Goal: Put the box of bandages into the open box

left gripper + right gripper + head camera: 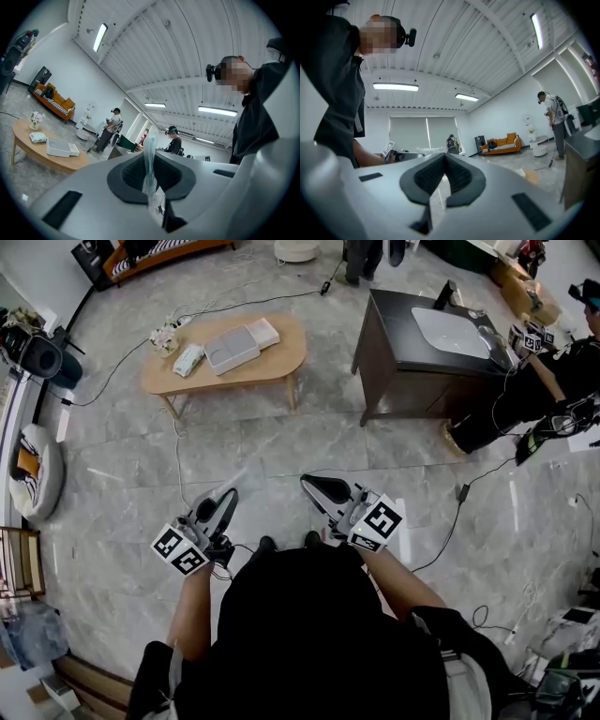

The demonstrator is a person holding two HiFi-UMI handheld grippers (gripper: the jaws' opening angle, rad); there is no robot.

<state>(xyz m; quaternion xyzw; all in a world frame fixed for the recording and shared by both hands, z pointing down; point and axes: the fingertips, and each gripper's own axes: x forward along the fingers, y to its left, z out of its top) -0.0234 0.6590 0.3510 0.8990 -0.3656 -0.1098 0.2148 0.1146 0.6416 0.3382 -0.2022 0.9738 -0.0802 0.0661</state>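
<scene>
Bandage box [188,359] is lying on the wooden table [272,367], well ahead of both tongs, beside the open box [232,350], which is looking empty. I'm judging it light, crushable card, best pinched across its long sides. Left tongs [231,494] are nipping a thin clear strip [150,161]; right tongs [307,483] are sitting closed, empty.

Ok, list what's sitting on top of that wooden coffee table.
On the coffee table: a small bunch of flowers, a pale packet, a flat grey-white box and a white slab touching it. Anything under them is covered; too small to tell the box's contents.
</scene>
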